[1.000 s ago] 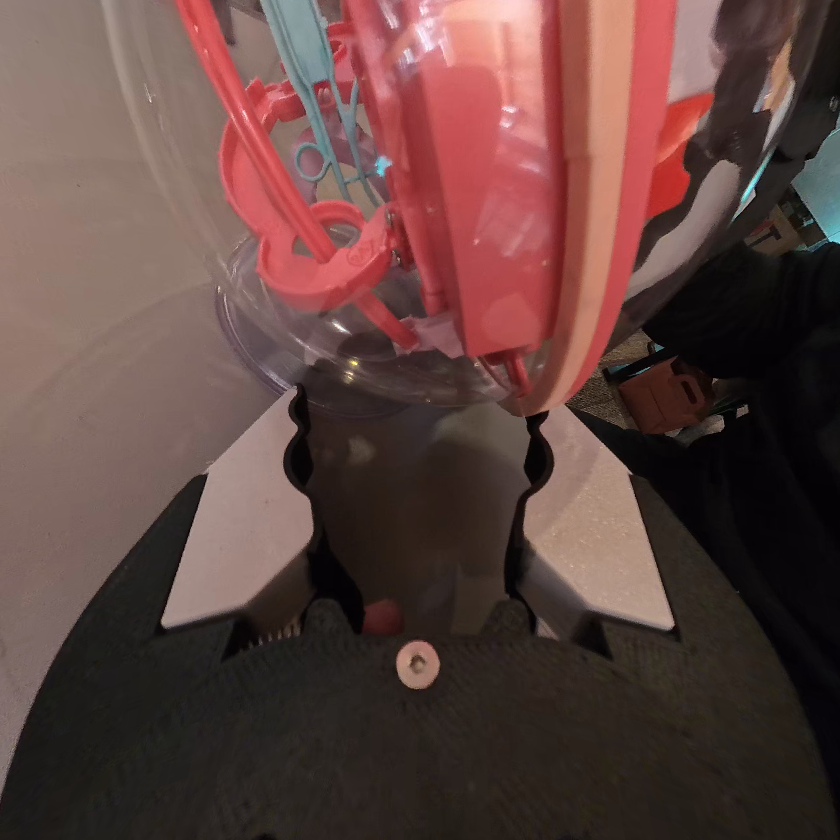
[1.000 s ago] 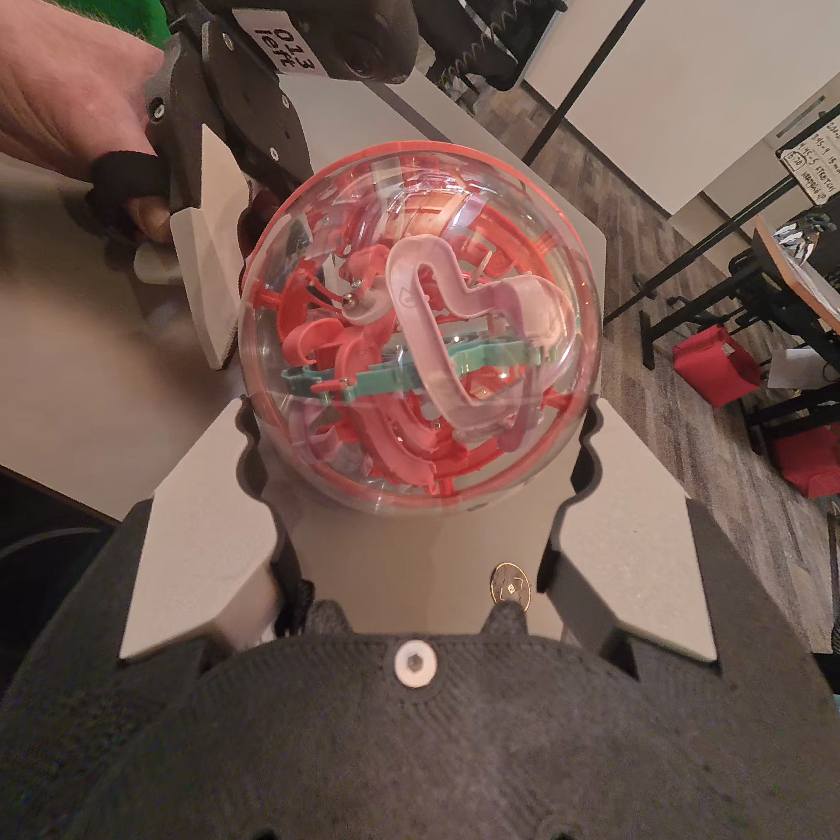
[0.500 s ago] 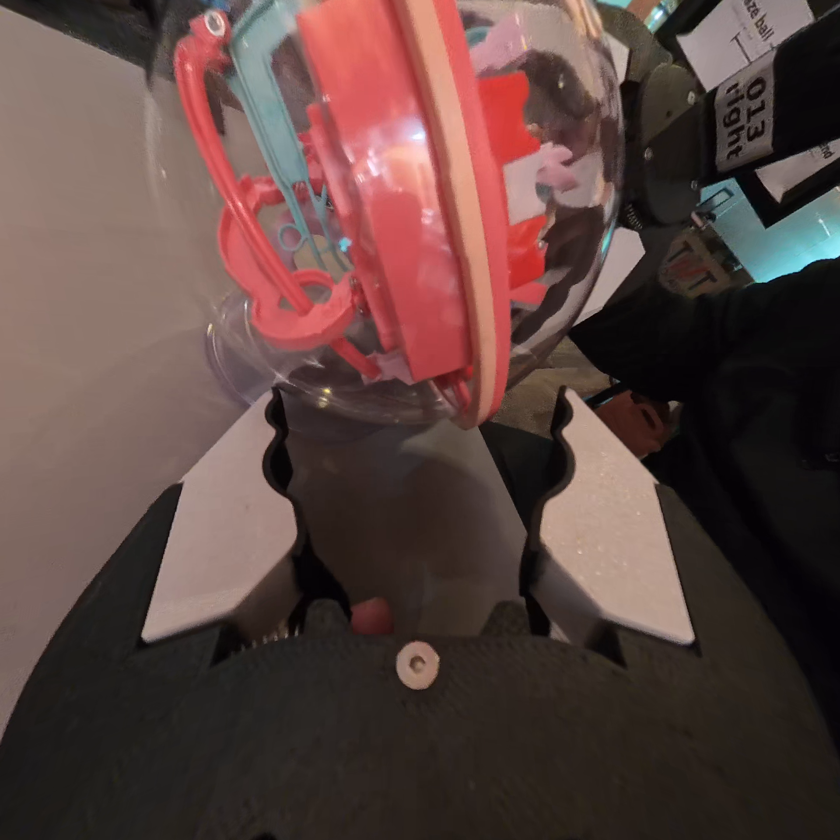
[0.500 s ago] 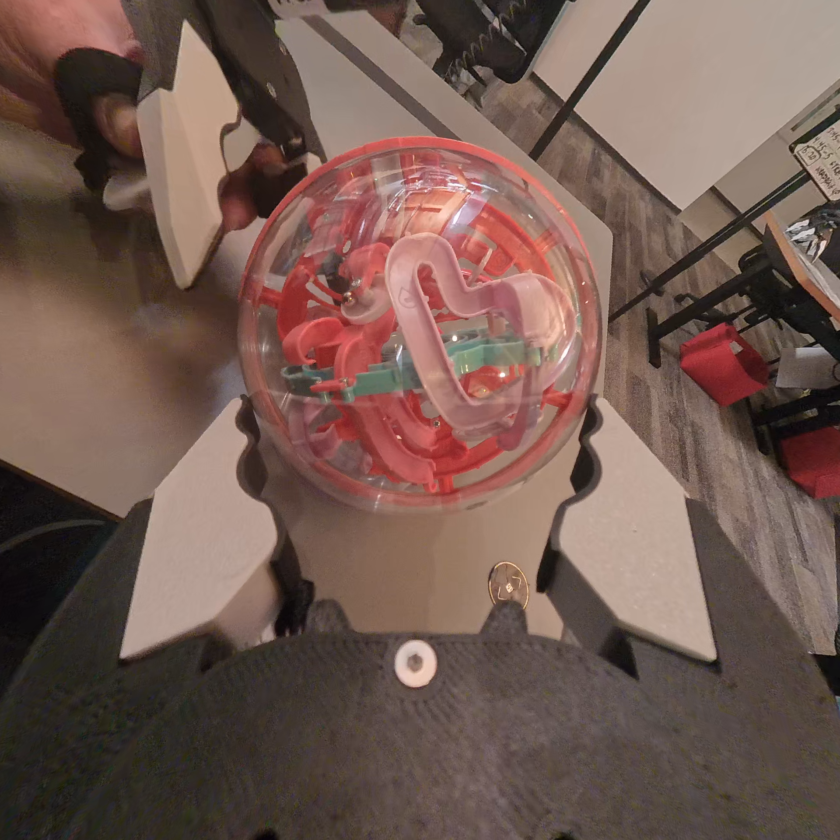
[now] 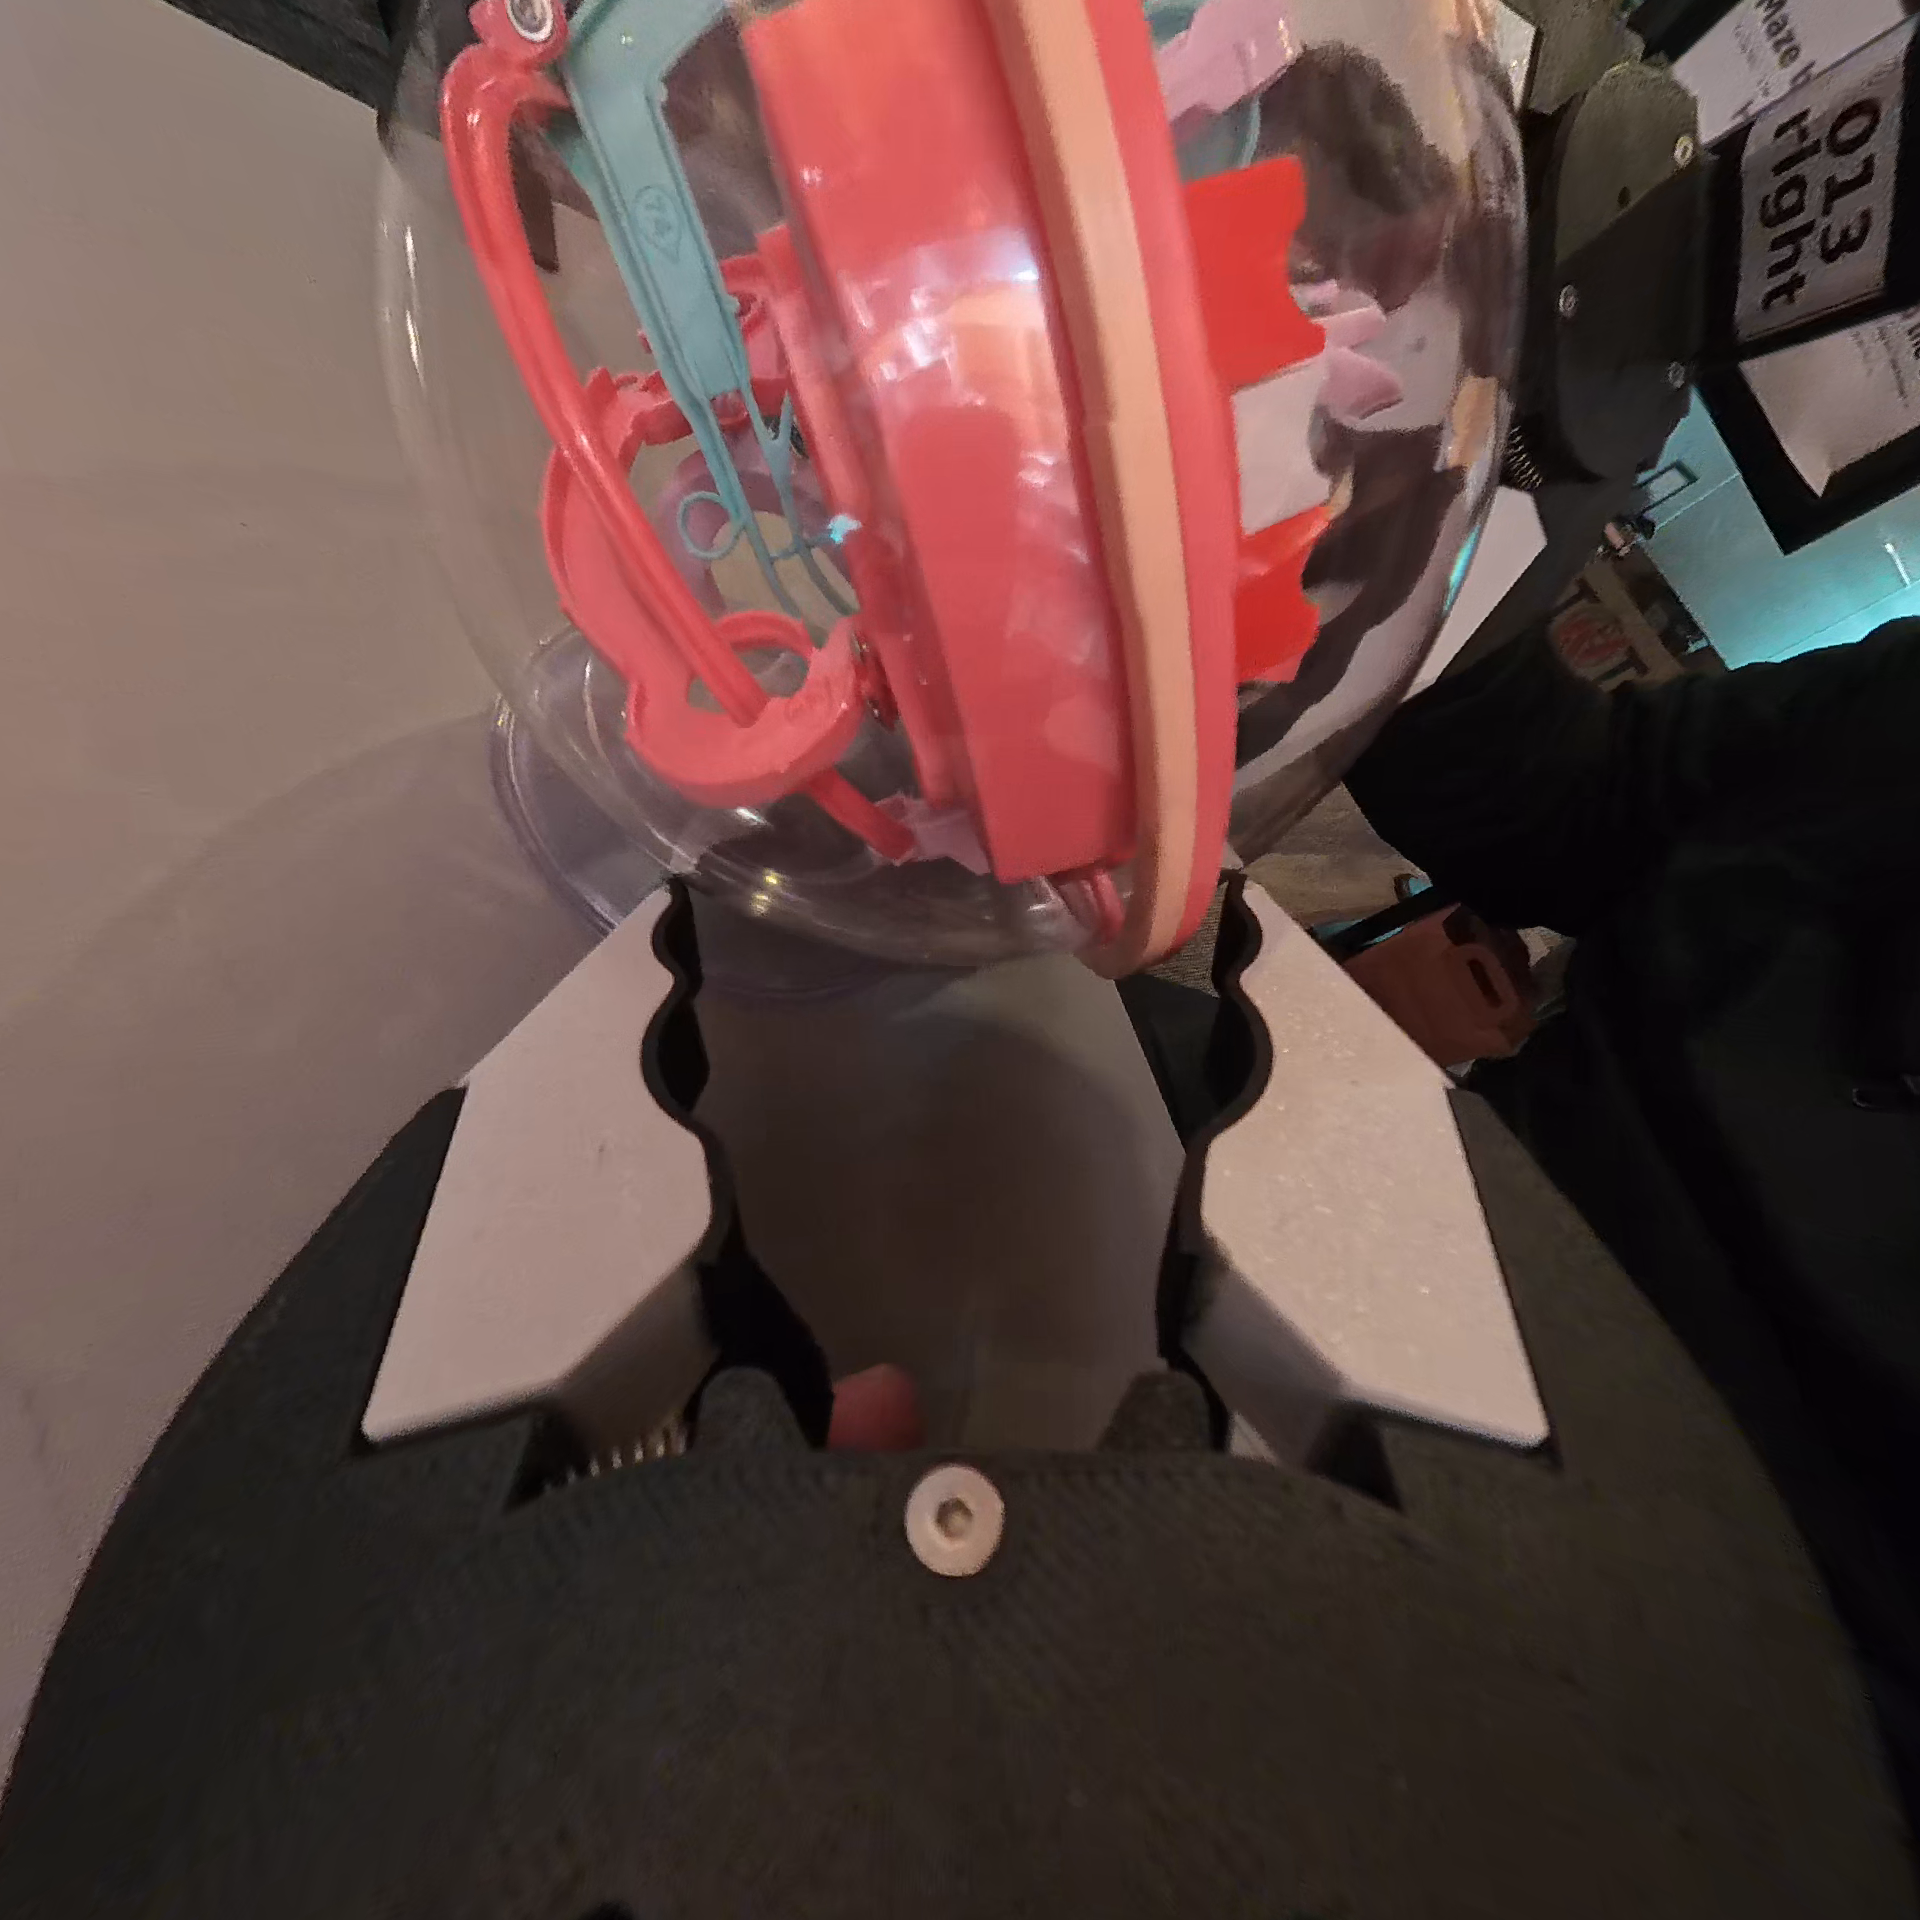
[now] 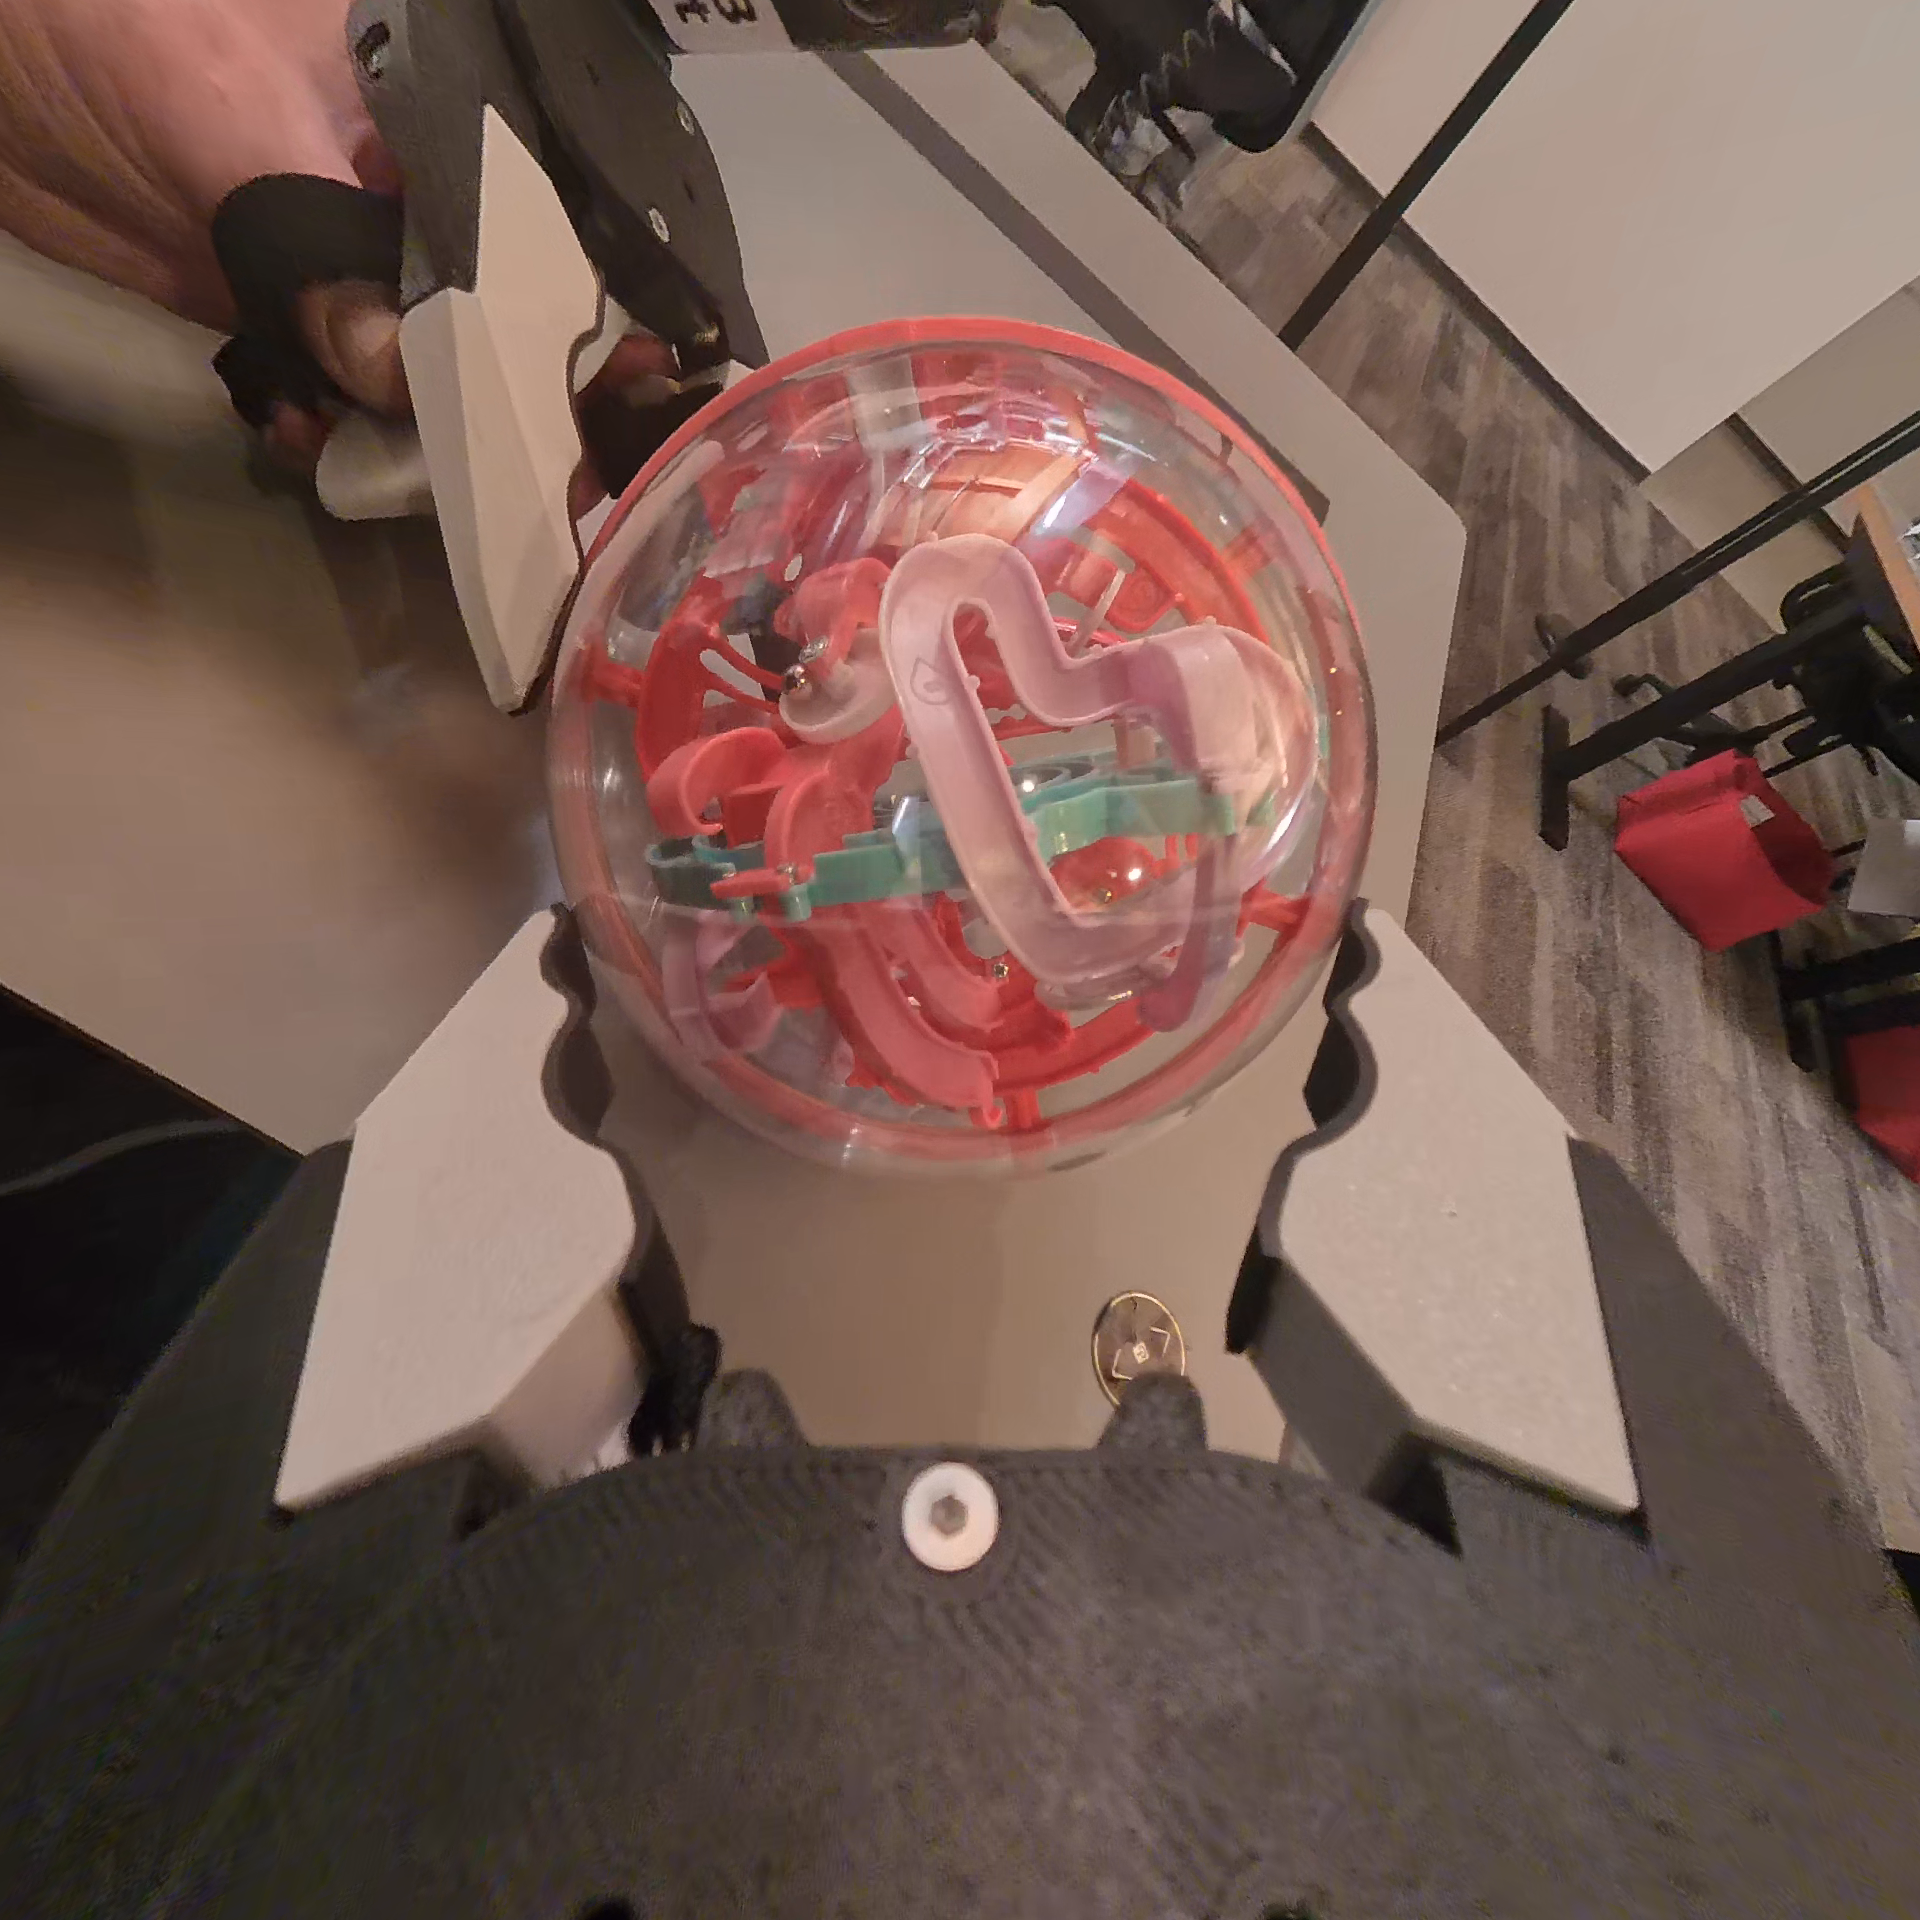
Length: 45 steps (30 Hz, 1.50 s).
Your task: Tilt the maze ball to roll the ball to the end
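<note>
The maze ball [image 6: 956,727] is a clear sphere with red, pink and teal tracks inside. My right gripper [image 6: 956,920] is shut on its lower sides and holds it above the table. A small steel ball [image 6: 800,681] sits in a pink cup at the upper left of the maze. My left gripper [image 5: 951,914] is open; the maze ball [image 5: 935,468] fills the view just beyond its tips, seen edge-on with its red seam ring. In the right wrist view, one left finger [image 6: 499,436] stands beside the sphere's upper left.
The grey table [image 6: 208,727] lies below, its corner behind the sphere. A brass disc [image 6: 1138,1351] lies near my right gripper's base. Wood floor, red bags [image 6: 1714,852] and black stands are at the right. A hand [image 6: 156,156] holds the left gripper. A dark sleeve [image 5: 1662,935] is at the right.
The left gripper drew back from the sphere's left side, then came close again higher up. The right gripper kept its hold and the maze ball turned slightly.
</note>
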### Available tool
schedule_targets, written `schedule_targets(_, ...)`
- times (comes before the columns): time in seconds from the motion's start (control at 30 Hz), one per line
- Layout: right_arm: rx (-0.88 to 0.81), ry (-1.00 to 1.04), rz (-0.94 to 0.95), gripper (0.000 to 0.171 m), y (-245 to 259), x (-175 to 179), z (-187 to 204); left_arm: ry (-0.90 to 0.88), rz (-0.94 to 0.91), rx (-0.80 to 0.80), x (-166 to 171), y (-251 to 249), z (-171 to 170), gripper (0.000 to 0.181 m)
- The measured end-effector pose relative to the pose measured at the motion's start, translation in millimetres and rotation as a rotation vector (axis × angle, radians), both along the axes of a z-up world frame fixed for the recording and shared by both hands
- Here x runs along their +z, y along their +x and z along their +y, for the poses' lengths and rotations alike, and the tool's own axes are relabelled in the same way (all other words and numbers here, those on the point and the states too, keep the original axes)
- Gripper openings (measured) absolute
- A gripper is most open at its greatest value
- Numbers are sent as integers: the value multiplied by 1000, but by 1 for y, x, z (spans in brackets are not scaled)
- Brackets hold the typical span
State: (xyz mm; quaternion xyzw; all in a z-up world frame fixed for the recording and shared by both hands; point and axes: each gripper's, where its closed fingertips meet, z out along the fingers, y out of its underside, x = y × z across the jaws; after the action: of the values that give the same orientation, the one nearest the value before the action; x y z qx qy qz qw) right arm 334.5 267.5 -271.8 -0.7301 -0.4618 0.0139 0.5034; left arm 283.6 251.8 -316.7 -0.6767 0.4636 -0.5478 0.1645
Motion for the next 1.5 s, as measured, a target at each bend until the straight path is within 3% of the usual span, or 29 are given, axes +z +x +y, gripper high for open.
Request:
schedule_targets(0.93,141,-175,-77,137,1,5,11,-33,54,-6,-10,7,-6,91)
schedule_targets(1.37,158,-193,-108,137,1,5,16,54,117,4,-16,8,-6,92)
schedule_targets(1.5,162,-182,-97,137,-3,5,16,76,110,36,-15,5,1,99)
